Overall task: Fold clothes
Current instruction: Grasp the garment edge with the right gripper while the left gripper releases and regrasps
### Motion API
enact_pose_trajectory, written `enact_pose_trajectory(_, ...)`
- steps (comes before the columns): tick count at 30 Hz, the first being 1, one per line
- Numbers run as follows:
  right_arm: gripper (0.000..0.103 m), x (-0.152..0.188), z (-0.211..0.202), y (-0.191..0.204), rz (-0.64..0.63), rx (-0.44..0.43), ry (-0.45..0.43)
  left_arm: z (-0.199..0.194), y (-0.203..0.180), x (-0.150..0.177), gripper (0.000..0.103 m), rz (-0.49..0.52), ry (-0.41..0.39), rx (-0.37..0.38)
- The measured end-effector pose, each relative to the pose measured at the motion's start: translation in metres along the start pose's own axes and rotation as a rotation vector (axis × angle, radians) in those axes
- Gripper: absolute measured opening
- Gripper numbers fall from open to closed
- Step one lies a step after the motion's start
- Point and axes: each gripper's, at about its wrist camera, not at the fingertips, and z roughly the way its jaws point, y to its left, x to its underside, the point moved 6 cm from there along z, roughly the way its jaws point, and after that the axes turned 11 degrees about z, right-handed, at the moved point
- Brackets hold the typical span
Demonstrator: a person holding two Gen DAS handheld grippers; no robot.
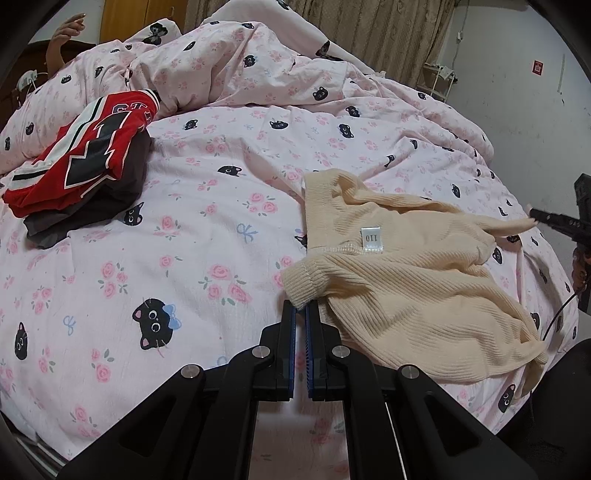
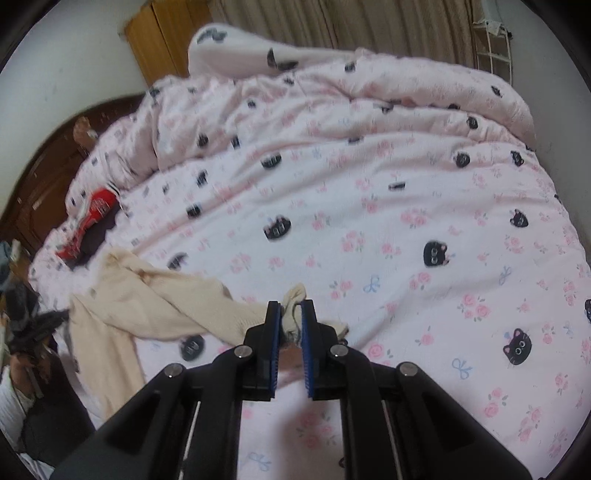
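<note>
Cream ribbed knit, one small sweater (image 1: 406, 273), lies rumpled on the pink duvet (image 1: 177, 229) printed with black cat faces and roses, its white size tag (image 1: 372, 239) facing up near the neckline. Two grippers have hold of it. One, the left gripper (image 1: 300, 308), is clamped tight on a ribbed cuff at the sweater's near left corner, its blue pads pressed together with the knit pinched at the tips. The other, the right gripper (image 2: 291, 314), has its jaws nearly together around a bunched end of cream fabric, the knit squeezed between the two blue pads; in the left wrist view that gripper shows only as a black shape at the sweater's far right tip, where a thin point of fabric stretches toward it. Left of the sweater, well apart from it, sits one stack of two folded garments: a red jersey (image 1: 85, 144) with black and white striping on top of a dark grey piece (image 1: 92, 206). Beyond the sweater the duvet bunches into a heap. One hand (image 1: 68, 27) shows at the far left, past the folded stack
</note>
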Motion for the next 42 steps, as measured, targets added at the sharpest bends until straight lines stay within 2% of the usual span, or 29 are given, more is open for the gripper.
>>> enact_pose_trajectory(5, 0.011, -0.014, -0.042, 0.017, 0.035, -0.132, -0.121, 0.0, -0.001, 0.0, 0.003, 0.0, -0.001, -0.001)
enact_pose_trajectory(8, 0.011, -0.018, -0.051, 0.018, 0.063, -0.171, -0.143, -0.001, -0.001, 0.0, 0.003, 0.0, -0.002, -0.001)
enact_pose_trajectory(13, 0.011, -0.023, -0.022, -0.003, 0.118, -0.052, -0.094, -0.006, -0.001, -0.003, 0.003, -0.005, -0.03, -0.002)
enact_pose_trajectory(16, 0.011, -0.021, 0.006, -0.022, 0.166, 0.033, -0.044, -0.013, 0.002, -0.01, 0.006, -0.03, -0.067, 0.023)
enact_pose_trajectory(18, 0.011, -0.019, 0.021, -0.032, 0.19, 0.085, -0.017, -0.016, 0.005, -0.016, 0.022, -0.045, -0.086, 0.042)
enact_pose_trajectory(19, 0.011, -0.018, 0.026, -0.036, 0.2, 0.094, -0.011, -0.019, 0.006, -0.02, 0.028, -0.047, -0.098, 0.039)
enact_pose_trajectory(21, 0.011, -0.017, 0.033, -0.041, 0.216, 0.11, -0.002, -0.027, 0.011, -0.029, 0.046, -0.053, -0.133, 0.028)
enact_pose_trajectory(23, 0.011, -0.018, 0.038, -0.044, 0.221, 0.121, 0.002, -0.031, 0.014, -0.036, 0.051, -0.049, -0.154, 0.019)
enact_pose_trajectory(27, 0.011, -0.018, 0.046, -0.045, 0.223, 0.143, 0.014, -0.012, 0.011, -0.056, 0.052, 0.004, -0.113, 0.043)
enact_pose_trajectory(32, 0.011, -0.017, 0.056, -0.043, 0.212, 0.164, 0.037, 0.032, 0.003, -0.085, 0.052, 0.053, -0.054, 0.132)
enact_pose_trajectory(37, 0.011, -0.015, 0.062, -0.042, 0.195, 0.169, 0.055, 0.074, 0.01, -0.089, 0.052, -0.021, 0.021, 0.21)
enact_pose_trajectory(42, 0.011, -0.013, 0.064, -0.046, 0.201, 0.173, 0.068, 0.078, 0.013, -0.099, 0.051, -0.046, -0.02, 0.266)
